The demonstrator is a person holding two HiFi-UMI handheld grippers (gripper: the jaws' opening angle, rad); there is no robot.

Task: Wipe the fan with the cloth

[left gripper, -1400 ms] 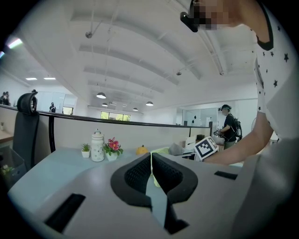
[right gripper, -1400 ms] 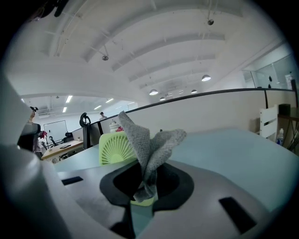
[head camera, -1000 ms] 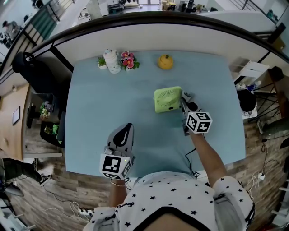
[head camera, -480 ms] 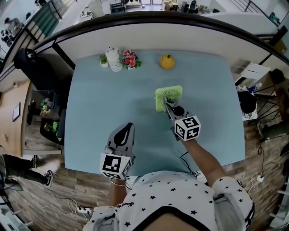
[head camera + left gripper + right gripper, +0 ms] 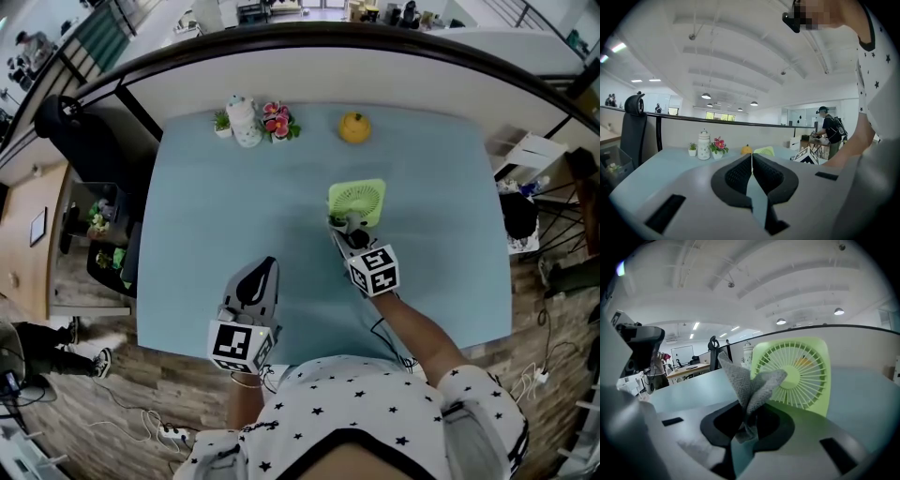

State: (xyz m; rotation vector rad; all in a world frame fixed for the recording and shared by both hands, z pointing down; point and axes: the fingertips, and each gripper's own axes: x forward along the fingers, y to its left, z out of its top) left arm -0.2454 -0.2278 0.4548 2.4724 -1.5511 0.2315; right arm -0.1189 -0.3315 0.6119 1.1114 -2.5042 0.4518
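The cloth [image 5: 740,376] is a rough, nubbly knit; the fan [image 5: 799,380] smooth plastic; the table [image 5: 234,187] matt.

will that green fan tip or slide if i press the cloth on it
Probably, if pressed hard: the fan stands upright on the table and the left gripper is shut, well away, so nothing braces it. It looks like thin plastic, so likely light. The cloth is crumpled in soft folds, so it should cushion the push.

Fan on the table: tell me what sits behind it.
Behind the green fan, by the far edge of the table, sits an orange fruit-shaped ornament. From the right gripper view it shows only partly through the grille; the fan's back face is hidden.
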